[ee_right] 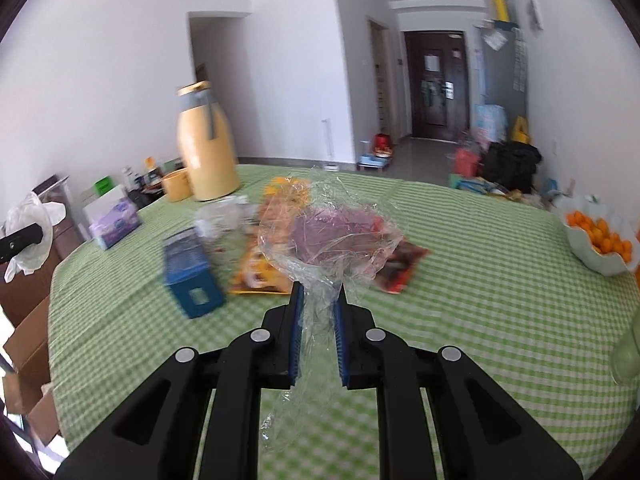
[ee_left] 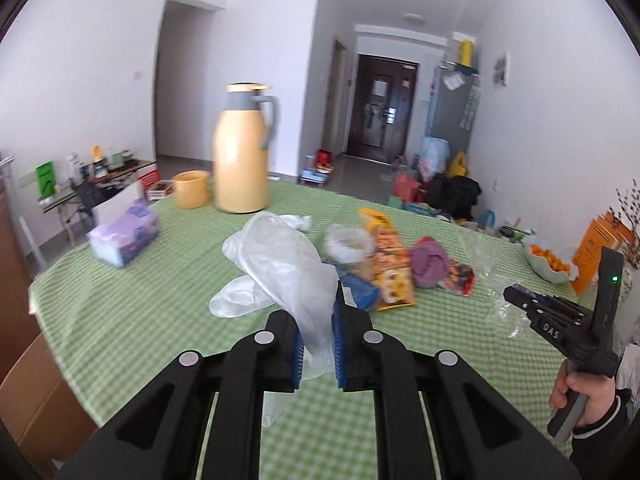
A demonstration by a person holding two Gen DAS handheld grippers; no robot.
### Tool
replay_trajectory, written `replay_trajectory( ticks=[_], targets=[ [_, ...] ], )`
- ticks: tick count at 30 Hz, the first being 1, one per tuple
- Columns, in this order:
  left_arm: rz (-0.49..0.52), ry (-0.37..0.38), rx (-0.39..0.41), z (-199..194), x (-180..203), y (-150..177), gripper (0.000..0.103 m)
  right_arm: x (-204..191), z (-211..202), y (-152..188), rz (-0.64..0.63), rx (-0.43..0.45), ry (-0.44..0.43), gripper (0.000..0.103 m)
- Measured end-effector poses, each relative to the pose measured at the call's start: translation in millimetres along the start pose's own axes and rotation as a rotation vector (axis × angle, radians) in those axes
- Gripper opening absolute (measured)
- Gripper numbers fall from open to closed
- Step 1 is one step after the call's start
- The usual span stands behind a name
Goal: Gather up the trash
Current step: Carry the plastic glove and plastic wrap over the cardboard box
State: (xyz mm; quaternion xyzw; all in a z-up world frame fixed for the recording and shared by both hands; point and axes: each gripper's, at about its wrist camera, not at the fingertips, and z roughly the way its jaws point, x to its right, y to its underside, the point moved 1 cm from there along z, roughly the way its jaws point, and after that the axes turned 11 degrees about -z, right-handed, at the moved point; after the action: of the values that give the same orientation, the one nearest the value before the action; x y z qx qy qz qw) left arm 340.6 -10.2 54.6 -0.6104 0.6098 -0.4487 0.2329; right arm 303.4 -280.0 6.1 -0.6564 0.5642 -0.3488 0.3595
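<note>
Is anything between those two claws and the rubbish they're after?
No. The left gripper is already shut on a white plastic glove, and the right gripper on crumpled clear wrap. No bin is visible.

Ahead of the left gripper (ee_left: 316, 320), wrappers (ee_left: 390, 268), a blue box (ee_left: 362, 290) and a purple wad (ee_left: 430, 262) block the way. Tablecloth (ee_left: 132, 320) to its left lies open.
</note>
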Motion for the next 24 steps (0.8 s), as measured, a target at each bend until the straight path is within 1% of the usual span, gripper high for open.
replay_trajectory(
  ticks=[2, 3, 5, 8, 10, 13, 15, 18, 20, 21, 22, 24],
  targets=[
    [-0.033, -0.057, 0.004, -16.9, -34.9, 0.0, 0.009, -32.6, 6.1, -9.7, -0.039, 0.003, -0.064, 0.015],
    [-0.060, -0.093, 0.018, -30.6, -58.1, 2.1, 0.009, -47.2, 9.0, -14.2, -0.057, 0.004, -0.087, 0.014],
    [-0.114, -0.152, 0.033, -53.8, -96.7, 6.3, 0.009, -82.6, 15.6, -24.2, -0.099, 0.009, -0.161, 0.014],
    [-0.185, -0.287, 0.064, -91.1, -159.0, 15.1, 0.009, -153.7, 30.0, -38.3, -0.187, 0.008, -0.294, 0.015],
    [-0.241, -0.370, 0.070, -112.2, -196.7, 20.5, 0.009, -202.0, 37.6, -45.2, -0.245, 0.004, -0.386, 0.014],
    [-0.329, -0.449, 0.071, -139.4, -248.6, 32.8, 0.009, -279.6, 43.4, -49.8, -0.346, -0.003, -0.530, 0.015],
    [-0.382, -0.486, 0.047, -151.6, -280.6, 43.2, 0.009, -329.2, 47.6, -47.4, -0.412, -0.039, -0.640, 0.015],
    [-0.428, -0.527, 0.005, -156.3, -318.5, 57.9, 0.009, -398.1, 53.5, -36.5, -0.543, -0.098, -0.758, 0.015],
    [-0.456, -0.534, -0.021, -151.3, -336.3, 71.2, 0.009, -431.9, 57.6, -29.1, -0.608, -0.134, -0.807, 0.015],
    [-0.471, -0.544, -0.038, -146.7, -347.5, 76.9, 0.009, -450.8, 63.9, -24.3, -0.647, -0.177, -0.837, 0.015],
    [-0.489, -0.560, -0.058, -141.5, -358.7, 83.3, 0.009, -465.1, 68.5, -20.7, -0.680, -0.200, -0.848, 0.015],
    [-0.524, -0.561, -0.096, -128.5, -377.4, 95.1, 0.009, -488.3, 79.1, -13.2, -0.750, -0.259, -0.865, 0.015]
  ],
)
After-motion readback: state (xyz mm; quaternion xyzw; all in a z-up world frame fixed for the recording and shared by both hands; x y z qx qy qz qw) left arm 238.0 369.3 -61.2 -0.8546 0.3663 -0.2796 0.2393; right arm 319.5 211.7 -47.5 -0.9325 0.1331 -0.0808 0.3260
